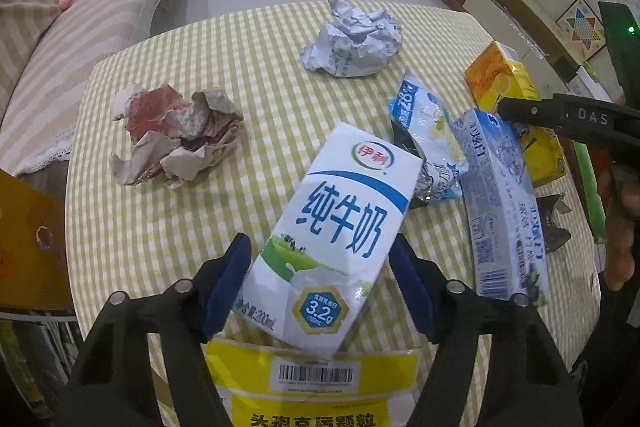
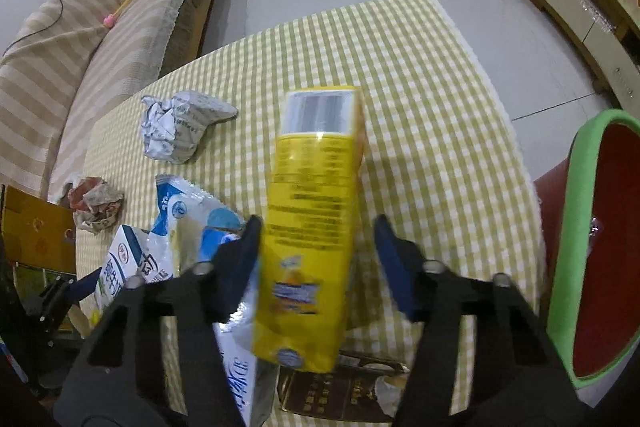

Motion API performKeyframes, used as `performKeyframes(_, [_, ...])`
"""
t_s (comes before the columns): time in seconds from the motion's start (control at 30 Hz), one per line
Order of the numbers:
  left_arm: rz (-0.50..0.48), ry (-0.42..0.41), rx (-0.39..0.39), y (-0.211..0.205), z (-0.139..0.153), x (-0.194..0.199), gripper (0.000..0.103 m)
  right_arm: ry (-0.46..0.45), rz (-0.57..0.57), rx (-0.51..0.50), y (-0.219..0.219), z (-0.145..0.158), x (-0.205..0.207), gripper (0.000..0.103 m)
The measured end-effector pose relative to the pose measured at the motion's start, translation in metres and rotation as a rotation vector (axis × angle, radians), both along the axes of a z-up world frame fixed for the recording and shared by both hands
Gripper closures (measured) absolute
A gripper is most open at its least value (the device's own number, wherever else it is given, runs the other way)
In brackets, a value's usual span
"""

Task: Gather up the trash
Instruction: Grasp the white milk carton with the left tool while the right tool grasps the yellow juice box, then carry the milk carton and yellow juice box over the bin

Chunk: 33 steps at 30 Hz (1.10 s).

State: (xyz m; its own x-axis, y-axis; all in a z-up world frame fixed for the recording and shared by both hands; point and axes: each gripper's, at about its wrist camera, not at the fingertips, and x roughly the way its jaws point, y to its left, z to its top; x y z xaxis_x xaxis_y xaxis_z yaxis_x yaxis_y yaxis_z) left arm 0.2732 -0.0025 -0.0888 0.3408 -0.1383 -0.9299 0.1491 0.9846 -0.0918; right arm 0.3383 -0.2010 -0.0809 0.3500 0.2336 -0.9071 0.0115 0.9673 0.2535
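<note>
1. Now straddling the white milk carton [image 1: 328, 239] on the checked tablecloth [image 1: 248, 67], left gripper [image 1: 320, 267] jaws apart, left pad touching.
2. Right gripper [image 2: 316, 259]: yellow drink carton [image 2: 312, 227] between its jaws, right pad clear.

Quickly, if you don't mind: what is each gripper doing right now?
Left gripper: open around the milk carton, pads not pressing.
Right gripper: open around the yellow carton, right pad clear of it.

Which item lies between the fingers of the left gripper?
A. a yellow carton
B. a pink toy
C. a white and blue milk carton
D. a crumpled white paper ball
C: in the left wrist view the white and blue milk carton lies between the blue pads of the left gripper.
</note>
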Motion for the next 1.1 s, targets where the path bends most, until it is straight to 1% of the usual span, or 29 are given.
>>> performKeyframes(0.07, [0.001, -0.005, 0.0, -0.002, 0.0, 0.002, 0.043, -0.001, 0.009, 0.007, 0.002, 0.002, 0.001, 0.064])
performKeyframes(0.17, [0.013, -0.015, -0.004, 0.0, 0.006, 0.004, 0.047, -0.018, 0.014, 0.012, 0.0, 0.011, -0.002, 0.065])
performKeyframes(0.27, [0.029, -0.044, -0.011, 0.006, 0.018, 0.001, 0.049, -0.051, 0.019, 0.02, -0.003, 0.025, -0.006, 0.065])
performKeyframes(0.47, [0.068, -0.119, -0.041, 0.015, 0.053, -0.003, 0.05, -0.132, 0.051, 0.011, 0.001, 0.065, -0.02, 0.065])
performKeyframes(0.57, [0.071, -0.147, -0.059, 0.013, 0.072, -0.011, 0.05, -0.162, 0.065, 0.009, 0.003, 0.082, -0.026, 0.065])
performKeyframes(0.7, [0.067, -0.174, -0.072, 0.01, 0.089, -0.024, 0.05, -0.191, 0.071, 0.011, 0.002, 0.101, -0.042, 0.065])
performKeyframes(0.87, [0.064, -0.205, -0.085, 0.002, 0.111, -0.038, 0.05, -0.212, 0.074, 0.017, 0.0, 0.114, -0.057, 0.065])
performKeyframes(1.1, [0.06, -0.249, -0.088, -0.011, 0.136, -0.055, 0.05, -0.238, 0.078, 0.025, -0.012, 0.132, -0.085, 0.065])
